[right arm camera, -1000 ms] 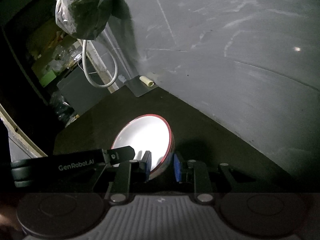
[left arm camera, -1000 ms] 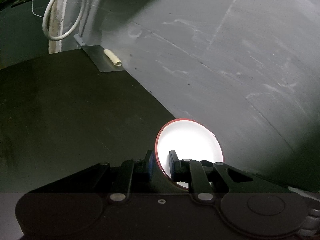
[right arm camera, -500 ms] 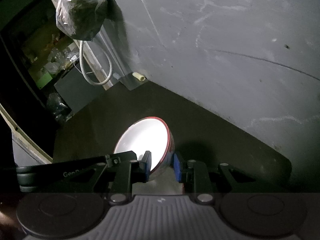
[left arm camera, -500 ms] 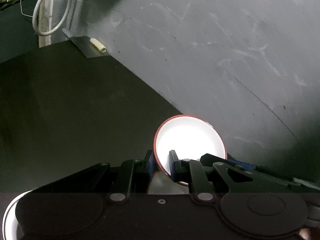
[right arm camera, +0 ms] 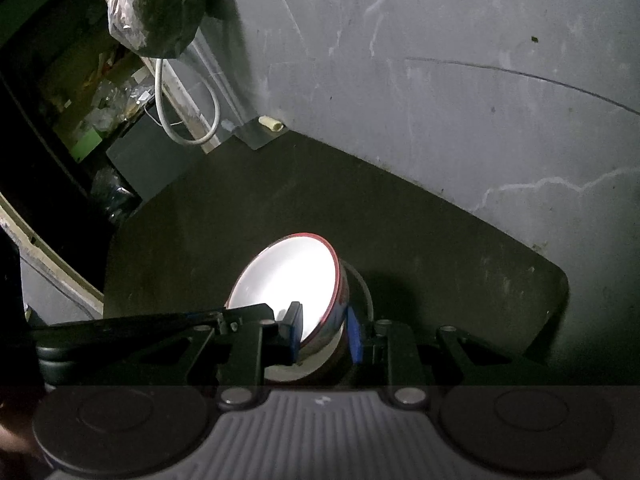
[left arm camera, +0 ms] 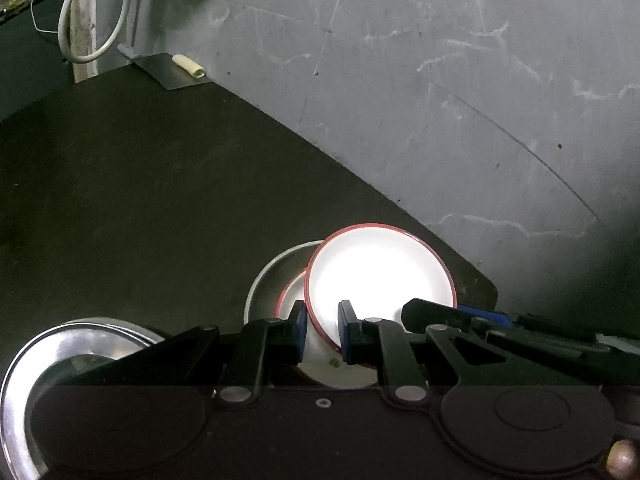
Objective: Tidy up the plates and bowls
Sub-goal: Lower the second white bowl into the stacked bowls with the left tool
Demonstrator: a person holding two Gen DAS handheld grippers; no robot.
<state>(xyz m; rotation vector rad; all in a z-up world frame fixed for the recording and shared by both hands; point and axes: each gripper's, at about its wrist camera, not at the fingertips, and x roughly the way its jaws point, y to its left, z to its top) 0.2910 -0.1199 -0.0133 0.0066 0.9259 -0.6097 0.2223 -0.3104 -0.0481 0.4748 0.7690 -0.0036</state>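
A white bowl (left arm camera: 380,276) with a red rim is held tilted above the dark table (left arm camera: 140,184), close to the gray wall (left arm camera: 440,80). The left gripper (left arm camera: 323,330) pinches its near rim, one blue finger inside and one outside; the right gripper (right arm camera: 323,330) pinches the same bowl (right arm camera: 288,284) by its wall from the other side. Under the bowl, at about 9 o'clock from it in the left view, sits a steel bowl (left arm camera: 268,280) with another red-rimmed bowl (left arm camera: 290,296) nested inside. At 8 o'clock, by the frame's lower left edge, lies a shiny steel plate (left arm camera: 60,348). Far off at 11 o'clock, a white cable (left arm camera: 92,20) loops down the wall near a small cream roll (left arm camera: 188,66) on a metal sheet (left arm camera: 168,74). In the right view a plastic bag (right arm camera: 160,4) hangs at 11 o'clock.
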